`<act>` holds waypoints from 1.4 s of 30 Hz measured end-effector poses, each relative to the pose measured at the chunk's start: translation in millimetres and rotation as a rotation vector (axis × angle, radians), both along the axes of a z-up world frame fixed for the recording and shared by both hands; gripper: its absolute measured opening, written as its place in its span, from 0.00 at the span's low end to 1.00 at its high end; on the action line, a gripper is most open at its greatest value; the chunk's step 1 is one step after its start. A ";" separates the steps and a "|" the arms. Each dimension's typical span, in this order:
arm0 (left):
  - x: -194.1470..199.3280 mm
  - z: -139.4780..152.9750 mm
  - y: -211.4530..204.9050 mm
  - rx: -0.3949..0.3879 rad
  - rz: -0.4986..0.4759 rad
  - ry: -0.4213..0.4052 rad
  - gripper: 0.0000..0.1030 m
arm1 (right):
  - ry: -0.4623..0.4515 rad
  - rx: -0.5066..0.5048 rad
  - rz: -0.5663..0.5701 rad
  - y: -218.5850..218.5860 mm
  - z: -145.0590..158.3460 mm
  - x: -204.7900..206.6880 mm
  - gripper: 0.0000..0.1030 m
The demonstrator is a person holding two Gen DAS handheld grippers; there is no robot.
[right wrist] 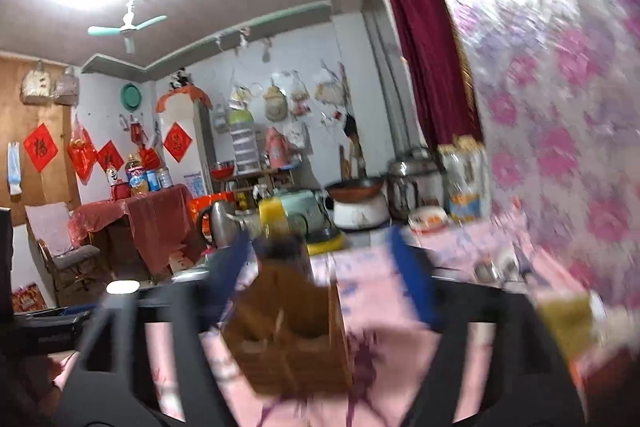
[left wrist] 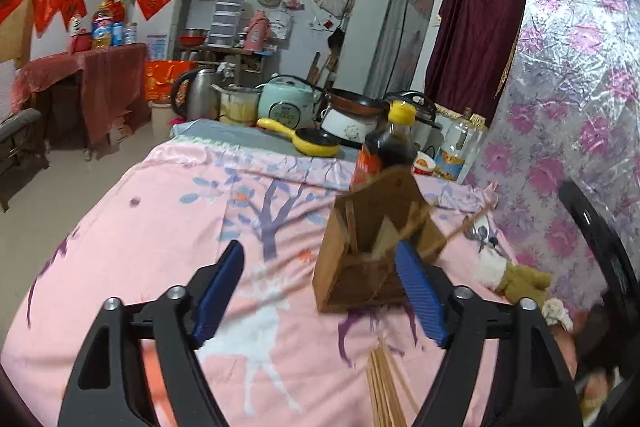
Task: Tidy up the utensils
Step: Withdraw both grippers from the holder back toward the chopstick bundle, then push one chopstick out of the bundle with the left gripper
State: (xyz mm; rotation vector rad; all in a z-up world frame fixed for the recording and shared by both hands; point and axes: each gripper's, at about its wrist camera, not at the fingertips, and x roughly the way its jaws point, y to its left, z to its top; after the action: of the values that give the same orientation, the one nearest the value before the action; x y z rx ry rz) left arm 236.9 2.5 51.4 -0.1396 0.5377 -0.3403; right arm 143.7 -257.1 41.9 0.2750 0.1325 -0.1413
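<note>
On the pink bedsheet (left wrist: 160,227), loose chopsticks (left wrist: 386,383) lie lengthwise beneath the left gripper (left wrist: 320,291), nearer than the wooden utensil holder (left wrist: 372,247) ahead; both it and the right gripper (right wrist: 324,275) are released, empty.

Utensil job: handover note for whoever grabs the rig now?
Left gripper: open, empty, just short of the wooden utensil holder.
Right gripper: open, nothing held; its view is blurred.
Holder stands upright on the pink tablecloth, some chopsticks already in it.
Loose chopstick bundle lies on the cloth in front of the holder; metal spoons lie to its right.
Left: bundle and spoons into the holder.
</note>
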 end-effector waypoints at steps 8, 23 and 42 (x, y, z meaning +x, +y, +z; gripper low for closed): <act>-110.2 -85.4 -5.2 0.172 0.069 0.015 0.88 | 0.232 0.019 -0.054 18.2 -84.6 -91.5 0.90; -142.3 -138.8 -16.5 0.319 0.010 0.036 0.94 | 0.457 0.011 0.129 25.5 -131.0 -93.9 0.90; -127.4 -157.9 -11.6 0.300 -0.021 0.141 0.94 | 0.512 0.071 0.112 6.3 -144.6 -95.9 0.89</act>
State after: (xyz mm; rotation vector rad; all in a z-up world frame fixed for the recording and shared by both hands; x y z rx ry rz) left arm 109.5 -9.2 -106.5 0.1329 0.7234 -0.2682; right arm 47.8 -250.9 -102.7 0.2971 0.6609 -0.0934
